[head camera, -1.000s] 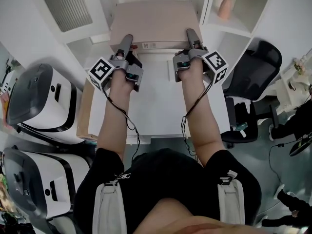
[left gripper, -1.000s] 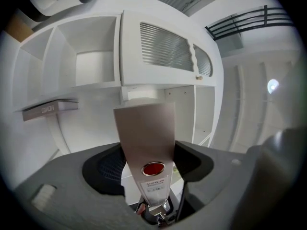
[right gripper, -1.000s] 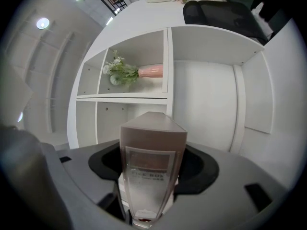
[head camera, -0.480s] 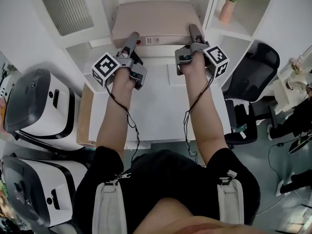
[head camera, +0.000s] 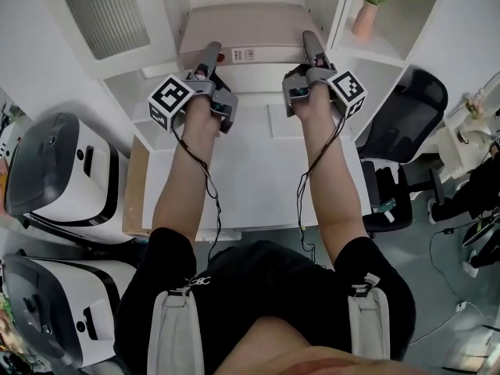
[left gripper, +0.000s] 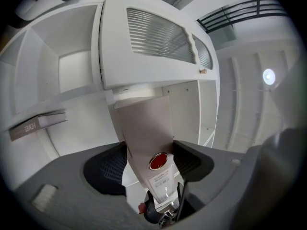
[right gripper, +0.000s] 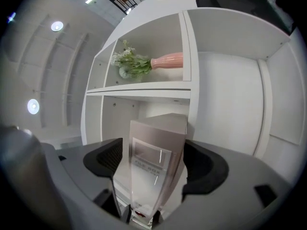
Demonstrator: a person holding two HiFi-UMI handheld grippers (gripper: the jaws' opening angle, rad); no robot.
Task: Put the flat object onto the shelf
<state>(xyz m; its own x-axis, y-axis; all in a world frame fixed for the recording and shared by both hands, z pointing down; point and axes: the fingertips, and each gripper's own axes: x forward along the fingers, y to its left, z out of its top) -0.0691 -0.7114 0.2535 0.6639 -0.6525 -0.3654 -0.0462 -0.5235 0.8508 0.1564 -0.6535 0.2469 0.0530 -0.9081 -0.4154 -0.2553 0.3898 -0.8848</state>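
Note:
The flat beige box [head camera: 246, 30] lies level in the white shelf's [head camera: 328, 61] middle compartment, its near edge with a white label and a red round sticker [left gripper: 159, 161] towards me. My left gripper [head camera: 209, 55] is shut on the box's left near end; in the left gripper view both pads press the box [left gripper: 144, 128]. My right gripper [head camera: 310, 45] is at the right near end. Its jaws have just been opening: in the right gripper view the box [right gripper: 156, 147] still stands between them, with a little slack at the pads.
A pink vase with a plant [head camera: 363, 10] stands in the compartment to the right. A louvred cabinet door [head camera: 105, 14] is at the upper left. A white table [head camera: 250, 170] lies under my arms. White machines [head camera: 62, 170] stand at left, an office chair [head camera: 406, 100] at right.
Both hands have moved up and forward with the box, which now reaches deeper into the middle compartment. The grippers sit closer to the shelf's front.

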